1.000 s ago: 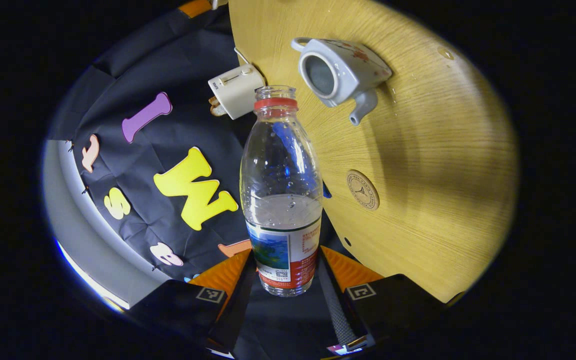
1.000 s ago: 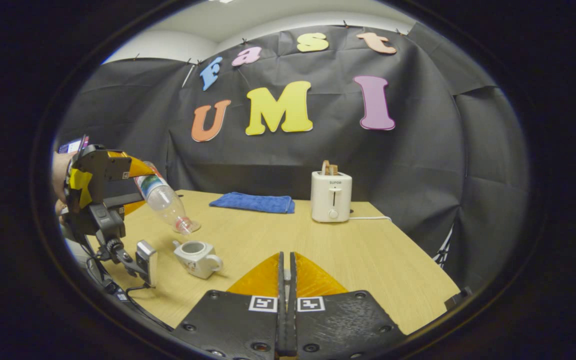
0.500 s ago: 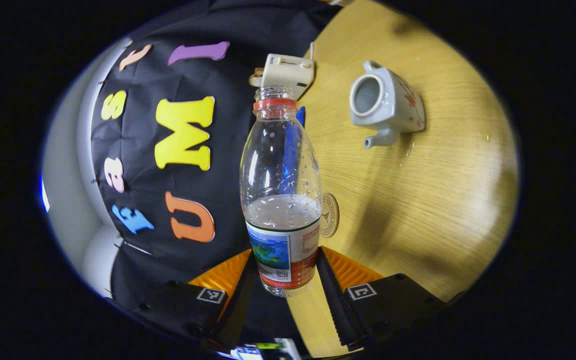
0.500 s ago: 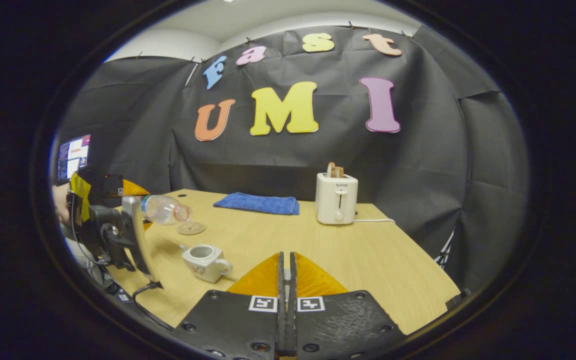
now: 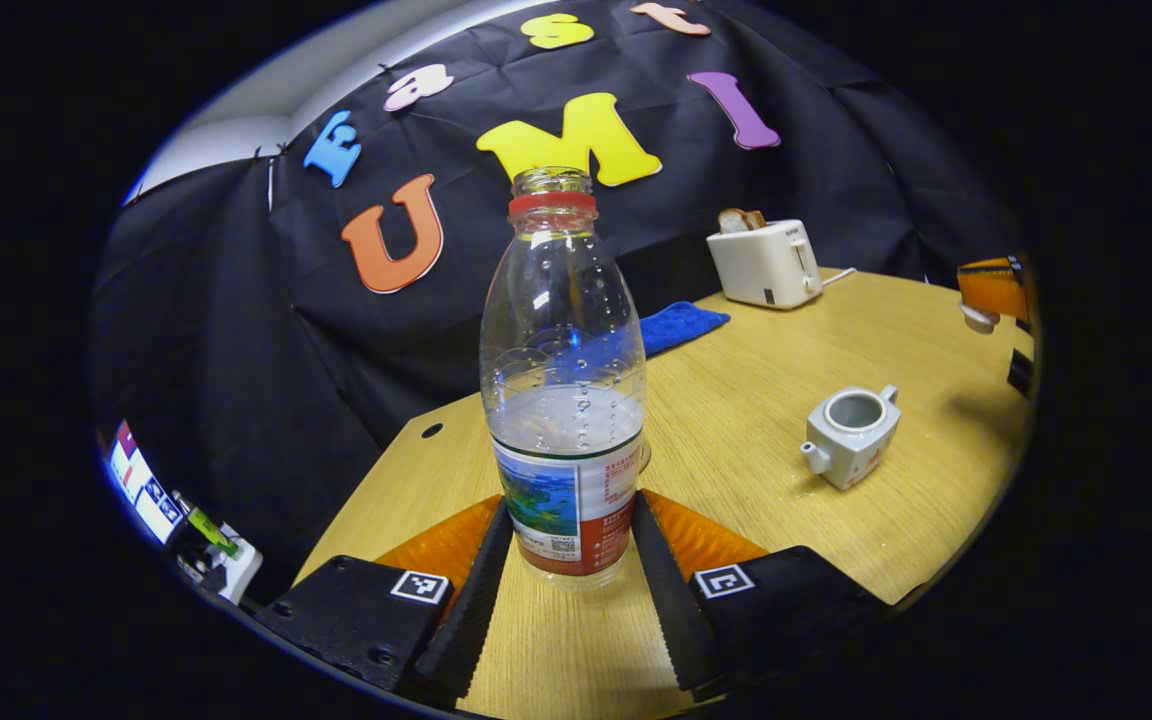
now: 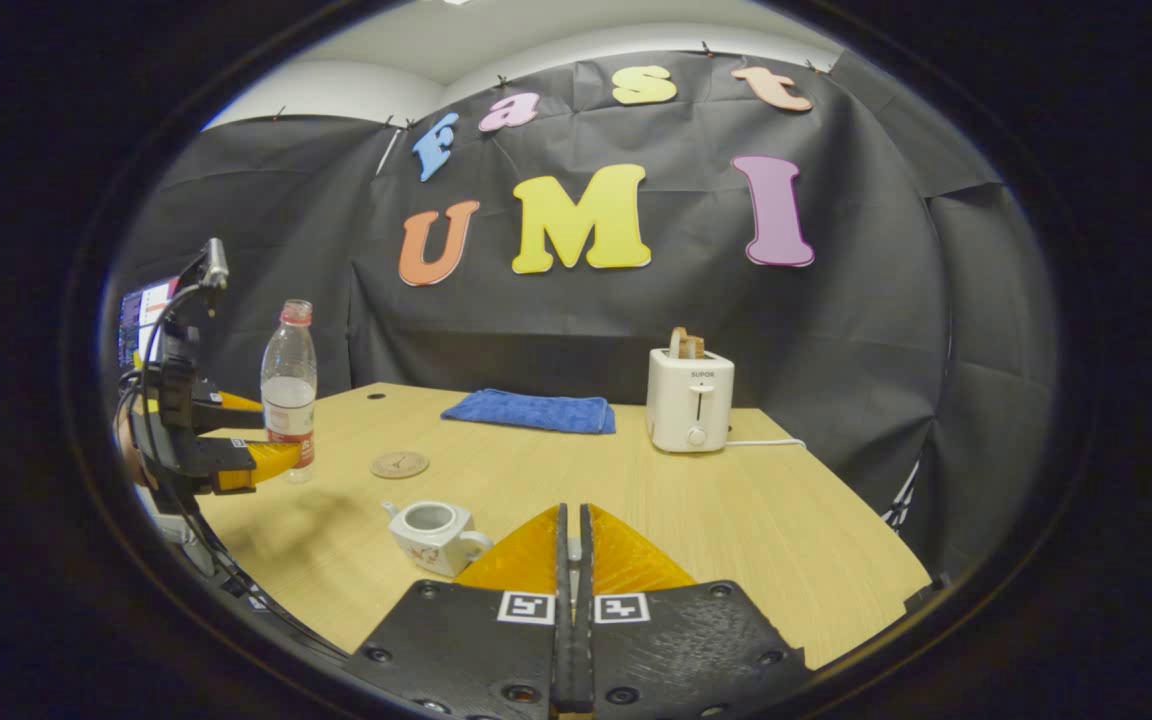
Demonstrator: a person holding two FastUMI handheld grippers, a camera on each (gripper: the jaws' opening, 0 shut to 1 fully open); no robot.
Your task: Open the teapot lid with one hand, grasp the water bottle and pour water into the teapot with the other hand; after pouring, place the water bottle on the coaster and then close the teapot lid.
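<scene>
My left gripper [image 5: 568, 520] is shut on the lower part of a clear water bottle [image 5: 563, 400] with no cap, about half full. In the right gripper view the bottle [image 6: 289, 390] stands upright in the left gripper [image 6: 236, 440], just left of the round coaster [image 6: 399, 464]. The white teapot [image 5: 851, 435] sits open on the table, lid off. My right gripper [image 6: 573, 525] is shut, above the table right of the teapot [image 6: 433, 535]. In the left gripper view the right gripper [image 5: 996, 290] has a small white lid [image 5: 976, 318] at its fingers.
A white toaster [image 6: 691, 400] with toast stands at the back of the wooden table [image 6: 736, 520], with a blue cloth [image 6: 531, 410] to its left. A screen [image 5: 141, 480] glows beyond the table's left edge. Drops of water lie by the teapot.
The left gripper has swung the bottle from tipped over the table back to upright and lowered it beside the coaster. The right gripper has hardly moved.
</scene>
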